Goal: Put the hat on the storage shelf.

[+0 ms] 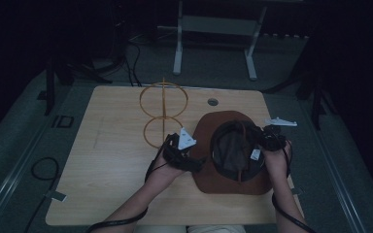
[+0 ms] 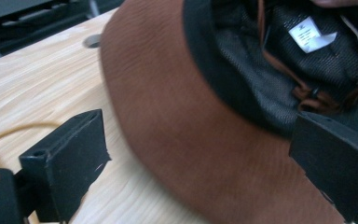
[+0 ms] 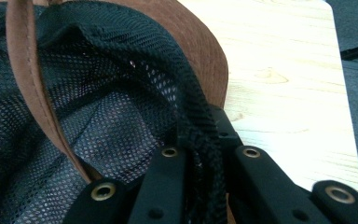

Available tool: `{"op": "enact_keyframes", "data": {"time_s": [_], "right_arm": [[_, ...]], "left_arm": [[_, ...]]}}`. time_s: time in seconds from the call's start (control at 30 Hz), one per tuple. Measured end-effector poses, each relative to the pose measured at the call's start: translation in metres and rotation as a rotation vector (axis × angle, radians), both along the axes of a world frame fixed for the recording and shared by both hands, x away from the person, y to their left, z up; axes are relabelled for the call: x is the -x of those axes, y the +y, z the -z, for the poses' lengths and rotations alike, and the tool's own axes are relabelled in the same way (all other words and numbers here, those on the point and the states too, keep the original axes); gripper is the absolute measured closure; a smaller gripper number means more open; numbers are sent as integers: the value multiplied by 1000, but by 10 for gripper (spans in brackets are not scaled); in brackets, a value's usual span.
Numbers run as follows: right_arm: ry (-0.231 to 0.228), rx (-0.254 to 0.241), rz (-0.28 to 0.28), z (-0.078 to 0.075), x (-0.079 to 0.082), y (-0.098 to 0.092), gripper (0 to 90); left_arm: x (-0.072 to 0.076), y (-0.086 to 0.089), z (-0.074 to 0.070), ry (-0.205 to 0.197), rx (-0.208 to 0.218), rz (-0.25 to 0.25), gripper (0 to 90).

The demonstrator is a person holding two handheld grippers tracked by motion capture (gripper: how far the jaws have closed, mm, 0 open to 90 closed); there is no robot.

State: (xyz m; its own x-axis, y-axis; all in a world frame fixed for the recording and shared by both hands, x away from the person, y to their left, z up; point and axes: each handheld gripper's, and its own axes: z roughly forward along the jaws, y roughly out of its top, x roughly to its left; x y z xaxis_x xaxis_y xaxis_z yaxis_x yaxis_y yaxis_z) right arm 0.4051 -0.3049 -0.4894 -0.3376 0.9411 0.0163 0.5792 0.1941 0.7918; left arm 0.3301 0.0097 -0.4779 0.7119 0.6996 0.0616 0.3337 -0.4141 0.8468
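— What sort of place is this?

— A dim lab or recording room, by the look of it. A pale wooden table with a round cable hole (image 1: 212,102) stands on a grey carpeted floor (image 1: 213,63).

— Anything else pointing that way?

— Black cables (image 1: 135,65) trail over the carpet, a white metal stand with two legs (image 1: 213,36) sits behind the table, and dark curtains or walls close off the sides.

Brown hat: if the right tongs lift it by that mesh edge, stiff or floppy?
Probably floppy at the grip: the black mesh lining bunches between the shut right tongs. The brown hat has a wide brim lying flat on the table, so it may sag or tilt when lifted from one side. Likely light; the chin strap could dangle.
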Motion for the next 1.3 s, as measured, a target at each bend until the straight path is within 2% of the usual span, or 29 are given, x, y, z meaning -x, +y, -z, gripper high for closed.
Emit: {"op": "enact_keyframes", "data": {"time_s": [0.07, 0.13, 0.3, 0.47, 0.53, 0.57, 0.63, 0.7, 0.77, 0.93, 1.0, 1.13, 1.2, 1.3], "right_arm": [[1, 2, 1, 0, 1, -1, 863], [6, 3, 1, 0, 2, -1, 863], [12, 7, 0, 0, 6, 1, 863], [7, 4, -10, -3, 10, 2, 863], [5, 3, -5, -6, 12, 1, 863], [0, 2, -4, -7, 13, 2, 863], [-7, 2, -16, -9, 15, 3, 863], [-11, 4, -23, -10, 17, 4, 863], [-8, -6, -34, -9, 18, 5, 863], [-8, -9, -35, -9, 22, 7, 862], [-6, -16, -30, -8, 23, 7, 862], [-12, -34, -34, -8, 27, 8, 861], [-19, -30, -39, -9, 30, 10, 860], [-21, -16, -36, -11, 33, 13, 859]], "left_arm": [[-9, -11, -3, 7, -20, 5, 52], [-18, -20, -4, 27, -20, 19, 52], [-35, -42, -6, 47, -47, 30, 52], [-56, -56, -5, 90, -57, -3, 69], [-60, -63, -3, 82, -103, -32, 75], [-62, -66, -2, 85, -119, -36, 91], [-64, -72, 1, 88, -168, -78, 147], [-67, -75, 6, 110, -195, -104, 168], [-68, -77, 9, 97, -224, -130, 265], [-71, -77, 12, 102, -242, -138, 614], [-72, -76, 11, 111, -223, -135, 722], [-69, -75, 8, 68, -240, -144, 835], [-71, -73, 6, 79, -228, -142, 853], [-71, -73, 4, 72, -236, -142, 857]]}}
